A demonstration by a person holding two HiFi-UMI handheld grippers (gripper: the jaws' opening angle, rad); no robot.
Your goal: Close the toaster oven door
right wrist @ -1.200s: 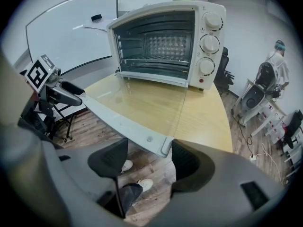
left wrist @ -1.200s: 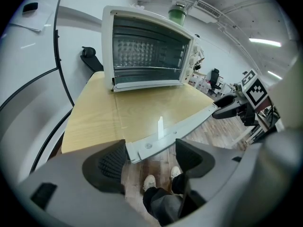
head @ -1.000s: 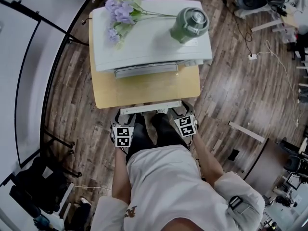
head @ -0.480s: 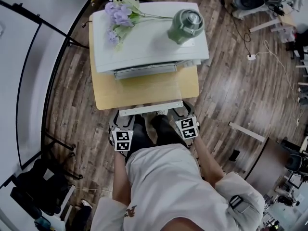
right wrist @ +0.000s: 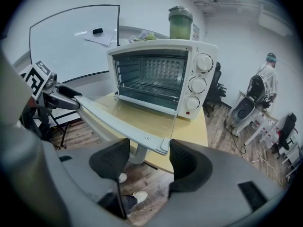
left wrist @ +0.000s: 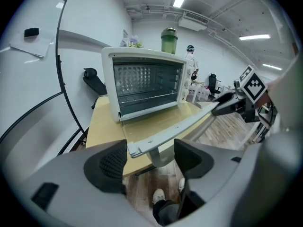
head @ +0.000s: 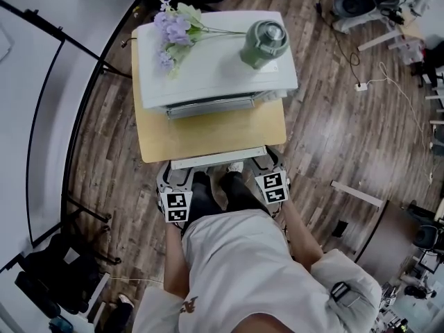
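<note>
A white toaster oven (head: pixel 215 68) stands on a yellow table (head: pixel 149 141). Its glass door (left wrist: pixel 161 122) hangs open, tilted a little above flat, with its white handle (head: pixel 218 161) toward me. My left gripper (left wrist: pixel 150 157) is at the handle's left end. The door's corner lies between its pads, close to the left pad and clear of the right. My right gripper (right wrist: pixel 147 157) is at the right end, with that corner (right wrist: pixel 163 148) by its right pad and the bar crossing above the left finger. Both pairs of jaws have just been closing around the door's edge.
Purple flowers (head: pixel 173 30) and a green jar (head: pixel 265 44) lie on the oven's top. A whiteboard (right wrist: pixel 71 37) stands to the left. Office chairs and a person (right wrist: pixel 269 67) are far off on the right, and cables run over the wooden floor (head: pixel 333 130).
Both grippers have risen a little, and the door's front edge has risen with them. The oven sits slightly higher in the head view.
</note>
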